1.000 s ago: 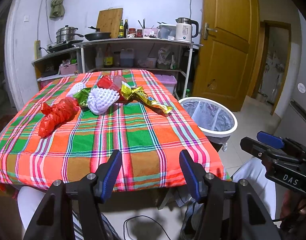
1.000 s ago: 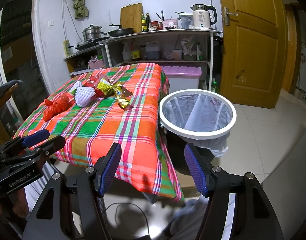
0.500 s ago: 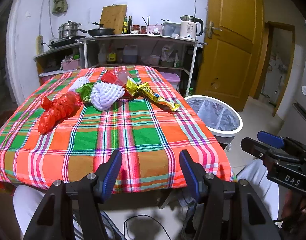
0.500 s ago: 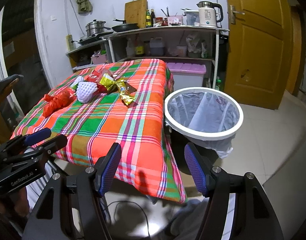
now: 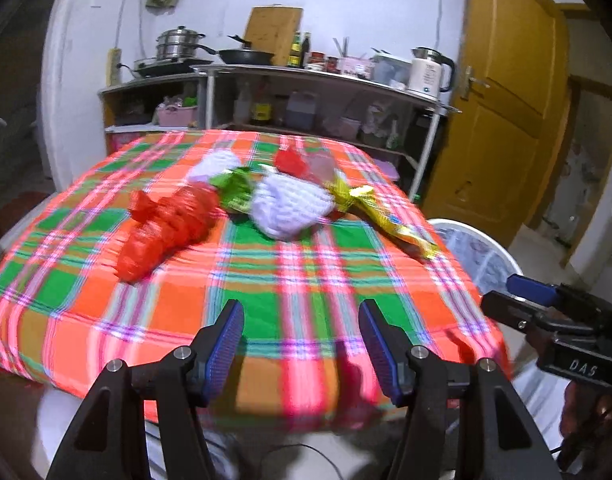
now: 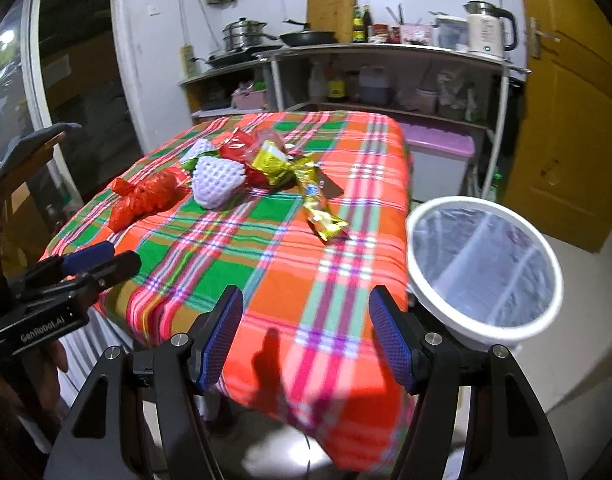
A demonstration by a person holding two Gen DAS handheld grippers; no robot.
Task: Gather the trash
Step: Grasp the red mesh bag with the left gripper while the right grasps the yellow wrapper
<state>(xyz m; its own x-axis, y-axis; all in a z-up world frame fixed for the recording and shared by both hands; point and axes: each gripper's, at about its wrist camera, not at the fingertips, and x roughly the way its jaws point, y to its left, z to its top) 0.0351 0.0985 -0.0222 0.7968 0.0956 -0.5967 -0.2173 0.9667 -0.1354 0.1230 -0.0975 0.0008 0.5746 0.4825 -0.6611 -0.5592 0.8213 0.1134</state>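
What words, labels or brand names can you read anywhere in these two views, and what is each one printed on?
"DAS": white letters on the black body of the right gripper, seen from the left wrist view.
"GenRobot.AI": white letters on the black body of the left gripper, seen from the right wrist view.
Gold foil snack wrapper: print too small to read.
Bottles on the grey kitchen shelf: labels too blurred to read.

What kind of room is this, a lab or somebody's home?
Most likely a home kitchen: pots and a pan sit on a shelf with a kettle, and a table wears a plaid cloth.
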